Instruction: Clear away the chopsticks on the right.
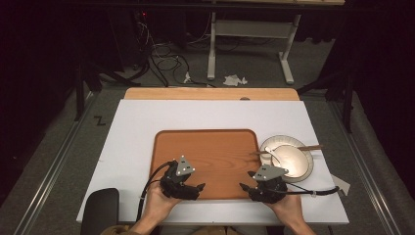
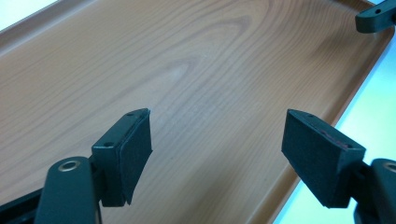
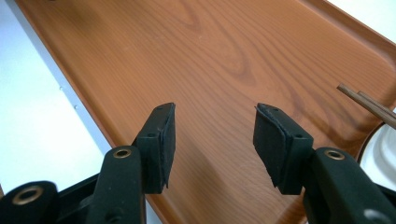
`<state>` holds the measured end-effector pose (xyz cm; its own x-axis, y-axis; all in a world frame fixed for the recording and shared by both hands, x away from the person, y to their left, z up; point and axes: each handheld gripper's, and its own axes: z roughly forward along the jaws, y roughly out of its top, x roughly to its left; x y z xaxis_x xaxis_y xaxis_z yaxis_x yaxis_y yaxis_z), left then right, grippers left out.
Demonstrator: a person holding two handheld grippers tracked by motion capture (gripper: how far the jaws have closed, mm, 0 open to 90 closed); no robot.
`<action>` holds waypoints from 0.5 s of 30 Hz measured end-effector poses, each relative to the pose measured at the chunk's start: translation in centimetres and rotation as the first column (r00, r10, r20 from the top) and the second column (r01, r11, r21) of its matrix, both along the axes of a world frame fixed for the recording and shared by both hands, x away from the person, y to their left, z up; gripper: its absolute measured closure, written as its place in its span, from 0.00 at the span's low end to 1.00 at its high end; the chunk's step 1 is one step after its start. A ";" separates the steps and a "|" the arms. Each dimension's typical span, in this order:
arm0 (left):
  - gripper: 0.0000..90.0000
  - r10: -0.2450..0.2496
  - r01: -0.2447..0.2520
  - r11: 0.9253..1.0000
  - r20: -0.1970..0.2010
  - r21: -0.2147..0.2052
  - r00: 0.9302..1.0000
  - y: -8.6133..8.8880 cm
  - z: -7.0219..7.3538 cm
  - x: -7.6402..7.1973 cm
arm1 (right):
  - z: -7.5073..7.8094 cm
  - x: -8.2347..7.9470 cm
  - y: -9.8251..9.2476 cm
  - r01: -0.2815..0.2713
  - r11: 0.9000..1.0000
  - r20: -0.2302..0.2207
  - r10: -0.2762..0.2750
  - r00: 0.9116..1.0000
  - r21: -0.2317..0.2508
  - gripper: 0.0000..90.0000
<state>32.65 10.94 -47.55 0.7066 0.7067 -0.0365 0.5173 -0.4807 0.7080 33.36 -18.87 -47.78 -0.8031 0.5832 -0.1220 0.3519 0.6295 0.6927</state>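
A brown wooden tray (image 1: 210, 147) lies on the white table top, bare inside. My left gripper (image 1: 198, 188) hovers over the tray's near left part, held by a hand; its jaws stand wide open over bare wood (image 2: 219, 135). My right gripper (image 1: 243, 186) sits over the tray's near right corner, open too, with nothing between its pads (image 3: 212, 140). A white plate (image 1: 288, 157) with a bowl on it rests right of the tray, and brown chopsticks (image 1: 293, 149) lie across it, their tips (image 3: 369, 105) reaching over the tray's edge.
The white board (image 1: 137, 127) covers a wooden table whose far edge (image 1: 210, 93) shows. A dark chair back (image 1: 100, 208) stands at the near left. Cables (image 1: 166, 61) and a white table frame (image 1: 249, 34) are on the floor beyond.
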 end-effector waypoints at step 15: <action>0.27 0.022 -0.022 1.000 -0.004 0.003 1.000 0.2 -0.1 0.1 | 0.7 -0.3 -0.4 -0.002 0.999 0.002 0.002 1.000 0.034 0.52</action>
<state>32.73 11.17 -47.63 0.6905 0.7224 -0.0371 0.5310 -0.4713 0.7042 33.10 -19.31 -47.04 -0.8040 0.5855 -0.1037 0.3492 0.6061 0.7146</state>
